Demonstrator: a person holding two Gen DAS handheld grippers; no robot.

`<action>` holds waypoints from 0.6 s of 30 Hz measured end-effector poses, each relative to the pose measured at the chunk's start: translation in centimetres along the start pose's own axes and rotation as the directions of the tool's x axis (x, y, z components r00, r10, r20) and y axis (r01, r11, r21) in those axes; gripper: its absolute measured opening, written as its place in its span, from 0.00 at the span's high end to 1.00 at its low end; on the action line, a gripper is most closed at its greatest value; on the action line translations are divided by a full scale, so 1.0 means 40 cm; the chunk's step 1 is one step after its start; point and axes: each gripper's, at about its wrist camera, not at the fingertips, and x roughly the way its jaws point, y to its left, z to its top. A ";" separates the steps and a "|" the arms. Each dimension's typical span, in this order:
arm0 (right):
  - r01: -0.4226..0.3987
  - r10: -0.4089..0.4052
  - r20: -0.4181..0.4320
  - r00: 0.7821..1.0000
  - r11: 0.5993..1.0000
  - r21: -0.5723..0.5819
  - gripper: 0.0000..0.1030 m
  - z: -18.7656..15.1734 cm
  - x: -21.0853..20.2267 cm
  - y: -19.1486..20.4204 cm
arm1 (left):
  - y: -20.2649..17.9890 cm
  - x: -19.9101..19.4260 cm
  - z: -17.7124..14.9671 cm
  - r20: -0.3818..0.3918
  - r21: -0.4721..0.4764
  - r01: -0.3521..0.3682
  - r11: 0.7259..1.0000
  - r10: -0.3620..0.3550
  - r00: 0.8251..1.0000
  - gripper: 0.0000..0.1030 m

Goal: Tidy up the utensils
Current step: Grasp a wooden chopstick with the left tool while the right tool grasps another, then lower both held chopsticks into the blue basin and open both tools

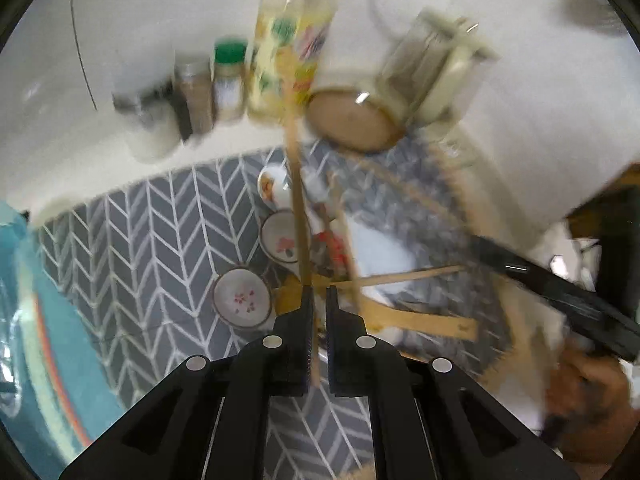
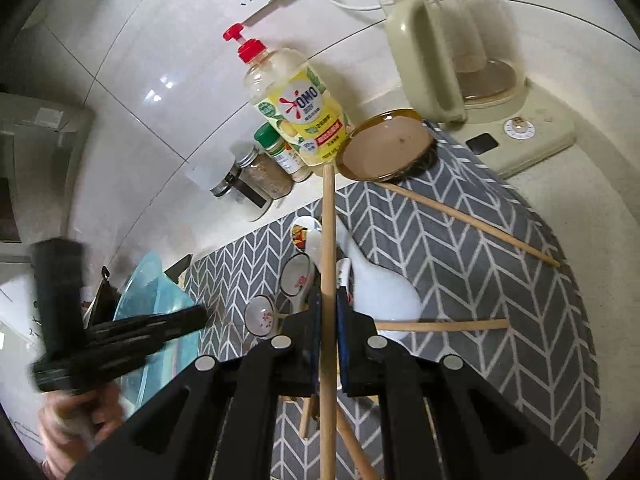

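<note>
Both grippers hover over the grey herringbone mat (image 2: pixel 480 248), each nearly closed on a wooden chopstick: the right gripper (image 2: pixel 329 300) pinches one (image 2: pixel 327 248) that points up toward the yellow soap bottle (image 2: pixel 298 116), and the left gripper (image 1: pixel 319 300) grips a blurred one (image 1: pixel 298 200) the same way. Beyond the fingers lie patterned ceramic spoons (image 2: pixel 298 278), a white ladle (image 2: pixel 384 292) and loose chopsticks (image 2: pixel 468 220) on the mat. A brown dish (image 2: pixel 390 150) sits at the mat's far edge beside the cream kettle (image 2: pixel 448 60), with spice jars (image 2: pixel 276 160) left of the bottle.
</note>
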 end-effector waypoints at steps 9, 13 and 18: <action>0.007 -0.007 -0.007 1.000 1.000 0.008 0.93 -0.016 -0.012 -0.039 | 0.026 0.099 -0.013 0.001 -0.048 -0.086 0.995 0.086 0.996 0.75; 0.014 -0.014 -0.006 1.000 1.000 -0.005 0.93 -0.015 -0.017 -0.042 | 0.023 0.127 0.023 0.009 -0.093 -0.085 0.992 0.087 0.996 0.73; 0.022 -0.022 -0.006 1.000 1.000 0.000 0.93 -0.014 -0.026 -0.057 | 0.050 0.198 0.051 -0.035 -0.177 -0.088 0.980 0.083 0.996 0.80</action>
